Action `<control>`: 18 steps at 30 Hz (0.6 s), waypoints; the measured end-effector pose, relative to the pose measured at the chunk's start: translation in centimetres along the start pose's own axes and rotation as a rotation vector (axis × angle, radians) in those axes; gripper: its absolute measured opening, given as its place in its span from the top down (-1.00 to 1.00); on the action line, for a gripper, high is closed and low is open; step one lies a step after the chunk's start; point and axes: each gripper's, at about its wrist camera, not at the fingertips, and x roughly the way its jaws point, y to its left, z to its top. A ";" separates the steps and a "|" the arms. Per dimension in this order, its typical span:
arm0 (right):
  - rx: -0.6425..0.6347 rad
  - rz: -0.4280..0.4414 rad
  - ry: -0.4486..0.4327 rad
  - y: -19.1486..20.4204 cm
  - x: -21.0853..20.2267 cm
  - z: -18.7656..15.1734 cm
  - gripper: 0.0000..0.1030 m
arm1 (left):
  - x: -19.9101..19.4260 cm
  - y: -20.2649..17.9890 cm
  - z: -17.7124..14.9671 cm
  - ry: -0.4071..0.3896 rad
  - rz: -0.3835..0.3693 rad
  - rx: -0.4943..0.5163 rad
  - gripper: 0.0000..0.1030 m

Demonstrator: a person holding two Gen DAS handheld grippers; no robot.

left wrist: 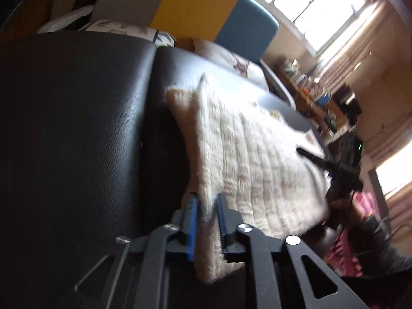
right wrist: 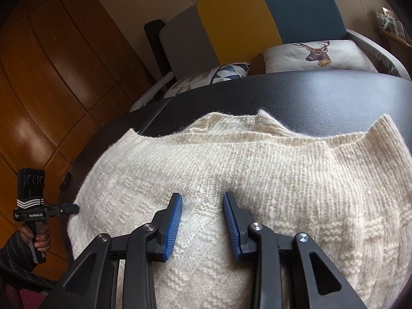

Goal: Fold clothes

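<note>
A cream knitted sweater (right wrist: 257, 175) lies on a black padded surface (right wrist: 322, 95). In the left wrist view the sweater (left wrist: 252, 159) has one edge lifted, and my left gripper (left wrist: 208, 200) is shut on that edge, with cloth bunched between the blue pads. My right gripper (right wrist: 202, 200) stands open just above the sweater's middle, its blue pads apart with only flat knit beneath. The right gripper (left wrist: 309, 154) also shows at the sweater's far edge in the left wrist view. From the right wrist view, the left gripper (right wrist: 73, 209) sits at the sweater's left edge, held by a hand (right wrist: 38, 237).
Behind the black surface (left wrist: 77, 128) stands a sofa with grey, yellow and teal panels (right wrist: 244, 20), bearing a deer cushion (right wrist: 316, 54) and a triangle-pattern cushion (right wrist: 213, 76). Wooden cabinet doors (right wrist: 51, 64) are at left. A bright window (left wrist: 316, 2) and cluttered shelf (left wrist: 309, 90) lie right.
</note>
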 end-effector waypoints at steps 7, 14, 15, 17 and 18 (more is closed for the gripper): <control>-0.004 0.002 -0.005 0.1 0.0 0.0 0.33 | 1.7 1.9 4.9 -0.023 -0.078 -0.087 -0.63; 0.003 0.011 -0.010 0.0 0.1 -0.1 0.33 | 6.1 3.3 7.8 0.113 -0.238 -0.184 -0.61; 0.006 0.013 -0.011 -0.1 0.0 -0.1 0.33 | 6.2 2.9 7.8 0.115 -0.273 -0.173 -0.59; 0.009 0.016 -0.012 -0.1 0.1 -0.1 0.33 | 7.0 2.5 7.5 0.141 -0.312 -0.166 -0.49; 0.010 0.017 -0.013 -0.2 0.1 -0.1 0.33 | 7.4 2.2 7.5 0.138 -0.302 -0.148 -0.37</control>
